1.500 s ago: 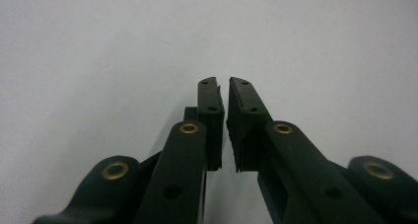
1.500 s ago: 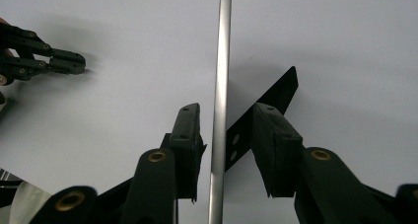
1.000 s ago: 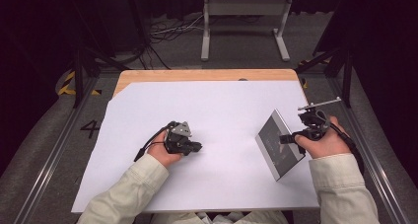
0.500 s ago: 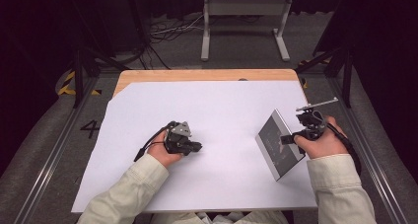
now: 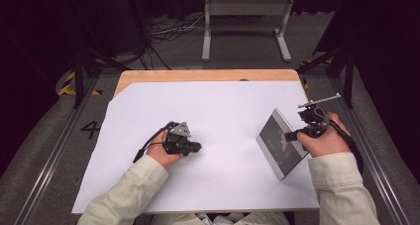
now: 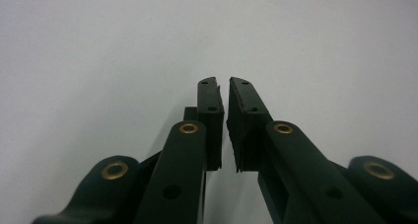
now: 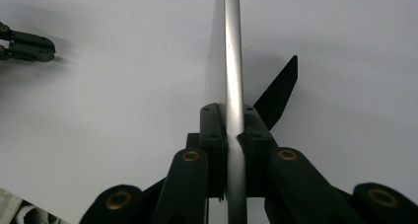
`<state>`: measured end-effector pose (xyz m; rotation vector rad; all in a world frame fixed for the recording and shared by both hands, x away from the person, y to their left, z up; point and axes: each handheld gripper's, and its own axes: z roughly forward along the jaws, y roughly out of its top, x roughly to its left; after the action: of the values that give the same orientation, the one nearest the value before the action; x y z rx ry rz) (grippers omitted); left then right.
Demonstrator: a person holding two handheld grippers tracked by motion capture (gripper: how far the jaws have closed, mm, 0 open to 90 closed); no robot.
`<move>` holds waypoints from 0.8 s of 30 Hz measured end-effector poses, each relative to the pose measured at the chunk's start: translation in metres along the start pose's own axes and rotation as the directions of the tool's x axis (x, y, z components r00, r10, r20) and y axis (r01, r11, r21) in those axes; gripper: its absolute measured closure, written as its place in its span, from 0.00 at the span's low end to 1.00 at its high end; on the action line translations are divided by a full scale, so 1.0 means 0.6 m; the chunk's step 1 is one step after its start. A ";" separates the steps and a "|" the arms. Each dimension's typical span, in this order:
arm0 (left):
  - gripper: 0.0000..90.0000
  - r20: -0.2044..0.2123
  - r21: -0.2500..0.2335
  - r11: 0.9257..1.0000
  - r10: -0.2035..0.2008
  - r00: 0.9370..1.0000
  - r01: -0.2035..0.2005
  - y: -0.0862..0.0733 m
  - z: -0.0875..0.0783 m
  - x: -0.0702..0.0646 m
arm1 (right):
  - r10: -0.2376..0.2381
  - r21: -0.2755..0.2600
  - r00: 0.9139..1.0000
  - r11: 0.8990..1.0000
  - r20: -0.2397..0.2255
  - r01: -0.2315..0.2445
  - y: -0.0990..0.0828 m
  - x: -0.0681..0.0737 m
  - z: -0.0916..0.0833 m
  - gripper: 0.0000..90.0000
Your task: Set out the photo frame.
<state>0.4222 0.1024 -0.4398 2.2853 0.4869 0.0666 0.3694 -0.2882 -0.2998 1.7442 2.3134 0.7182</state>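
— Where does the high view sit?
— Above the person's side, looking forward and down across the whole white table to the dark floor beyond.
— And the gripper views?
— Each rides close behind its own jaws, low over that white surface. The right gripper view looks along the silver frame; far off at its left edge stands the left gripper, as in the high view.

right gripper jaws: have just been closing, now clamped on the silver edge of the mirror frame, one pad on each side of the rim
right gripper in high view: at the frame's right edge, gripping it
mirror frame pose: hardly any visible shift, standing tilted on the white table sheet
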 end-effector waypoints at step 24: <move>0.93 -0.056 -0.025 0.998 -0.059 0.997 0.057 -0.035 -0.043 0.004 | -0.195 0.006 0.980 0.981 -0.027 0.195 0.052 0.021 -0.006 0.93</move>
<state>0.4127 0.1342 -0.4370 2.2503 0.5789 0.1078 0.3912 -0.2708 -0.2805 1.4911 2.4642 0.7009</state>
